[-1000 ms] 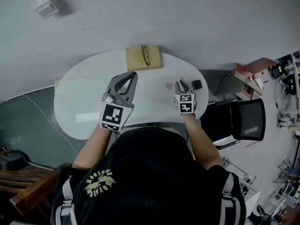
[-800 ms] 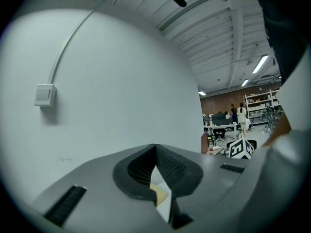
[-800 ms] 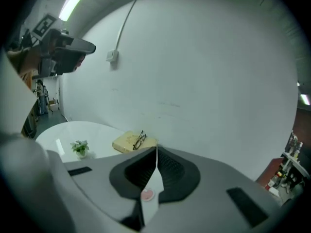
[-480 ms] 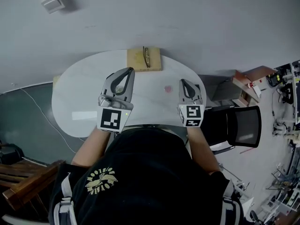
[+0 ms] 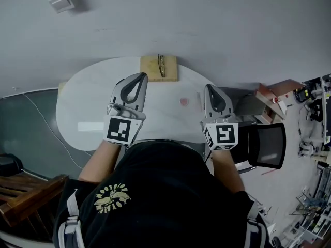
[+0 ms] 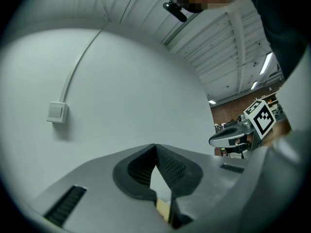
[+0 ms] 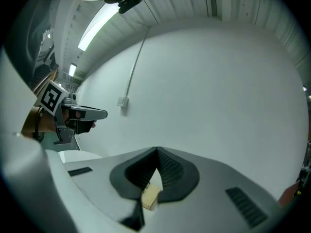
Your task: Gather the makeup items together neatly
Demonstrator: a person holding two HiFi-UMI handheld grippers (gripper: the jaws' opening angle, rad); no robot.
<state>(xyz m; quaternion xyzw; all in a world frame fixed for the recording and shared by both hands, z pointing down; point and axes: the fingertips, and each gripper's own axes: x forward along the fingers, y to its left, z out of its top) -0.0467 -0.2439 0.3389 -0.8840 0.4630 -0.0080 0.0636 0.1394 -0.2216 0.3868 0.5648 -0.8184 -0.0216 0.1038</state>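
Right gripper (image 5: 209, 88) has risen off the surface (image 5: 88, 118), left gripper (image 5: 140, 78) slightly; both jaws pressed together, empty, so a placement looks just completed.

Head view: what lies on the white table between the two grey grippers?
A small pink item lies on the white oval table between the left gripper and the right gripper; the head view shows it.

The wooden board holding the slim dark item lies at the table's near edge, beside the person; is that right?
Not quite: the wooden board holding the slim dark item lies at the far edge of the table, by the wall, as the head view shows.
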